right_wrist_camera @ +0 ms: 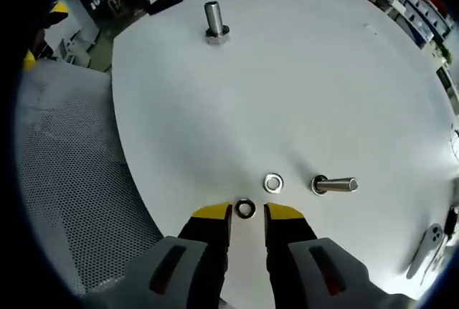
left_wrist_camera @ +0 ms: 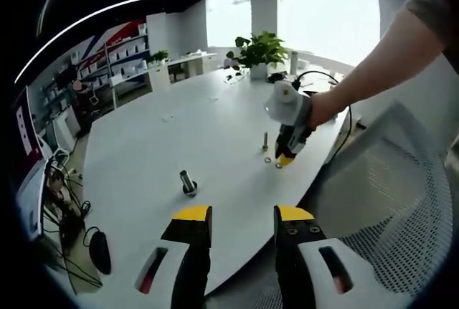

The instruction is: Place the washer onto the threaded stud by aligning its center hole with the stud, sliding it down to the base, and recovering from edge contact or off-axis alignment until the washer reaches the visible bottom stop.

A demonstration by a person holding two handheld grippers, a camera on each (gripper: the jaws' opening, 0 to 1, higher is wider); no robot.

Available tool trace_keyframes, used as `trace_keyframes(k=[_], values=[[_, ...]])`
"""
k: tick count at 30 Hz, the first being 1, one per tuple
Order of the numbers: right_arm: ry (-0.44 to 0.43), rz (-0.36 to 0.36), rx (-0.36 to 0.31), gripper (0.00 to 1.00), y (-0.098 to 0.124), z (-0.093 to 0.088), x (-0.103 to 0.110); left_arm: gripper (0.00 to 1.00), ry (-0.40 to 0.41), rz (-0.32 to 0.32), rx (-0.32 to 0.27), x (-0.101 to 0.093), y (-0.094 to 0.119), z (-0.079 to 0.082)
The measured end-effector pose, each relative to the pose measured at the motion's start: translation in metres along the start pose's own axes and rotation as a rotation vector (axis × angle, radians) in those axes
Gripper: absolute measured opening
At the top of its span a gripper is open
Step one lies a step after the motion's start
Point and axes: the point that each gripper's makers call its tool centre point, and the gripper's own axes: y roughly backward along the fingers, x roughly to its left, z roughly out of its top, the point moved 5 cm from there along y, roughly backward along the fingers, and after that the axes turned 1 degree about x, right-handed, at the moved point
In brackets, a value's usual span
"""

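Note:
A small dark washer (right_wrist_camera: 245,208) lies on the white table (right_wrist_camera: 301,94) near its edge, right between the yellow tips of my right gripper (right_wrist_camera: 247,213), which is open and not closed on it. A silver washer (right_wrist_camera: 273,183) lies just beyond, next to a threaded stud (right_wrist_camera: 334,185). A second stud with a nut at its base (right_wrist_camera: 214,21) stands further off. In the left gripper view, the right gripper (left_wrist_camera: 285,158), held in a person's hand, points down at the washers (left_wrist_camera: 268,159) beside the stud (left_wrist_camera: 265,140). My left gripper (left_wrist_camera: 242,216) is open and holds nothing, off the table edge, short of the other stud (left_wrist_camera: 188,182).
A grey mesh chair (right_wrist_camera: 64,180) stands against the table edge below my right gripper. A potted plant (left_wrist_camera: 259,51) and a cable (left_wrist_camera: 326,76) are at the table's far end. A white remote-like device (right_wrist_camera: 429,241) lies past the stud. A mouse and cables (left_wrist_camera: 99,250) lie nearby.

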Motion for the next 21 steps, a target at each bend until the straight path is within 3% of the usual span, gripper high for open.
trace_keyframes(k=[14, 16, 18, 21], values=[[0.023, -0.002, 0.003, 0.2, -0.005, -0.0039, 0.0018, 0.32, -0.002, -0.003, 0.002, -0.0005, -0.0001, 0.0003], [0.041, -0.01, -0.005, 0.2, -0.0049, -0.0049, 0.0027, 0.32, -0.004, -0.002, 0.005, -0.0004, -0.0002, 0.0], [0.116, -0.022, -0.027, 0.18, -0.0049, -0.0059, 0.0036, 0.32, -0.005, -0.003, 0.003, -0.0004, -0.0002, 0.0003], [0.117, -0.02, -0.051, 0.15, -0.0039, -0.0095, 0.0071, 0.32, -0.005, -0.004, 0.004, -0.0006, -0.0003, 0.0002]])
